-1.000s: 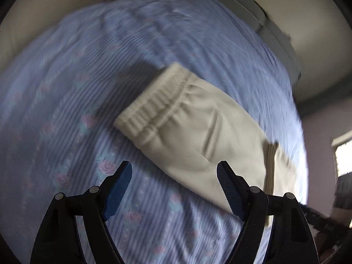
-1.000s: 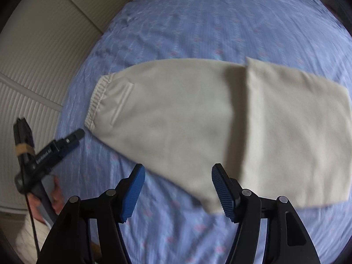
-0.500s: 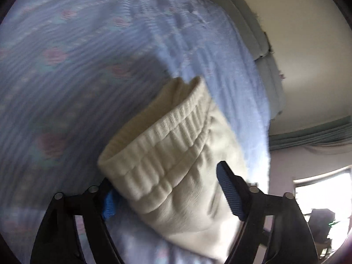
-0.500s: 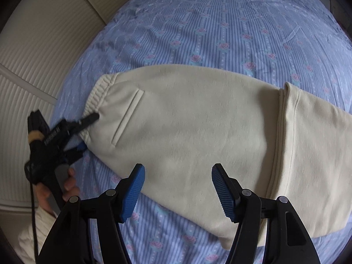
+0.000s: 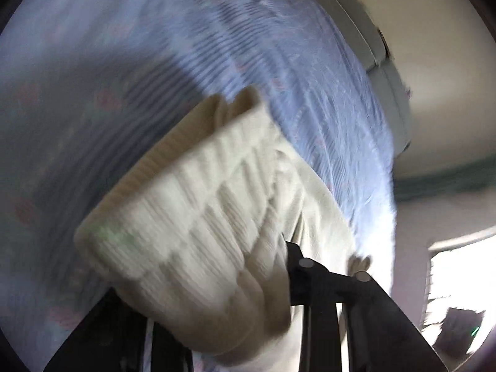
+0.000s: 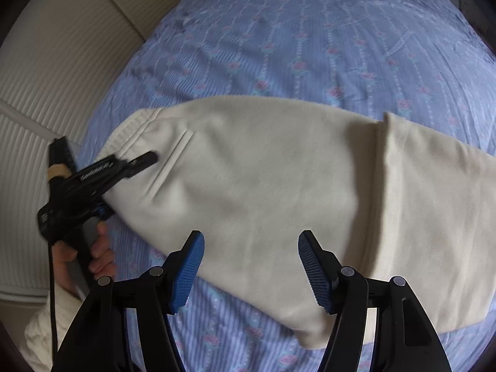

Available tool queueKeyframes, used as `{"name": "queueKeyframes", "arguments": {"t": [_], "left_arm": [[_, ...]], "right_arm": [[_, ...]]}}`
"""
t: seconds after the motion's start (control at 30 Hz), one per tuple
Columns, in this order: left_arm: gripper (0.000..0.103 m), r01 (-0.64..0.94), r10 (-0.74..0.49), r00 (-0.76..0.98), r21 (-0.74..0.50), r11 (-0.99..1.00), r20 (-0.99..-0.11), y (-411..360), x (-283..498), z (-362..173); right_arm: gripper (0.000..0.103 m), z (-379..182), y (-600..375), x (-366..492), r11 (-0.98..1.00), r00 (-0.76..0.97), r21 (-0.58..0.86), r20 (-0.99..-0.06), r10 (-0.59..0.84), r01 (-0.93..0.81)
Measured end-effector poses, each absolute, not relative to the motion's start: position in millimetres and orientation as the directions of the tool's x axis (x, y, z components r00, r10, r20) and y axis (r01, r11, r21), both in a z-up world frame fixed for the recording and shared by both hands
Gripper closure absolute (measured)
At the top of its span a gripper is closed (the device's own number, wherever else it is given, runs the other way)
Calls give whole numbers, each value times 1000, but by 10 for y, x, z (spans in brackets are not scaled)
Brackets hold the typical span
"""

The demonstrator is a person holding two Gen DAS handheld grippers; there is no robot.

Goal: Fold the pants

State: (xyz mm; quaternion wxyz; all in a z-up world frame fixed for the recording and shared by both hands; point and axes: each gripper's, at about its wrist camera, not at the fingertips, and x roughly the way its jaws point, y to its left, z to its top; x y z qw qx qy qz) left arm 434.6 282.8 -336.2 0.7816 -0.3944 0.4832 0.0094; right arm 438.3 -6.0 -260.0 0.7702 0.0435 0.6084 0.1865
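Note:
Cream pants (image 6: 263,186) lie folded on the blue flowered bedsheet (image 6: 310,46), the legs doubled over at the right (image 6: 434,217). The ribbed waistband (image 5: 201,217) fills the left wrist view, blurred, bunched between my left gripper's jaws. My left gripper (image 6: 124,170) shows in the right wrist view, shut on the waistband at the pants' left end. My right gripper (image 6: 251,266) is open and empty, hovering over the near edge of the pants.
A cream ribbed headboard or wall panel (image 6: 46,77) borders the bed on the left. A grey bed edge (image 5: 372,46) and a bright window (image 5: 458,263) appear in the left wrist view. The person's hand (image 6: 80,260) holds the left gripper.
My left gripper has moved onto the waistband and shut on it, lifting it a little. My right gripper has stayed open over the pants' near edge.

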Motion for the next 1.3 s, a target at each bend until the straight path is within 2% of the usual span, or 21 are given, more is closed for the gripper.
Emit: {"name": "queueKeyframes", "arguments": {"t": [0.2, 0.4, 0.6, 0.7, 0.8, 1.07, 1.3], "left_arm": [[77, -322, -222, 510, -424, 847, -831, 2447, 4411, -2728], [77, -219, -60, 523, -202, 955, -850, 1817, 4492, -2110], [78, -131, 0, 570, -91, 987, -822, 1070, 4526, -1528], [78, -81, 55, 585, 9, 997, -809, 625, 4517, -1287], [79, -31, 43, 590, 31, 999, -806, 185, 4463, -1116], [79, 77, 5, 549, 57, 995, -836, -956, 4442, -1123], [79, 127, 17, 410, 75, 989, -912, -1909, 4549, -1719]], "right_arm": [[38, -2452, -446, 4486, 941, 233, 290, -916, 325, -174], [38, -2235, -893, 4409, 943, 265, 305, -906, 330, -134], [38, -1996, -1523, 4111, 944, 297, 305, -896, 330, -128], [38, -1888, -1943, 3932, 949, 319, 304, -894, 315, -84], [38, -1801, -2337, 3802, 945, 335, 326, -886, 320, -39], [38, -1608, -3203, 3674, 944, 408, 329, -858, 311, -26], [38, -1605, -3927, 3570, 944, 430, 330, -855, 288, 24]]}}
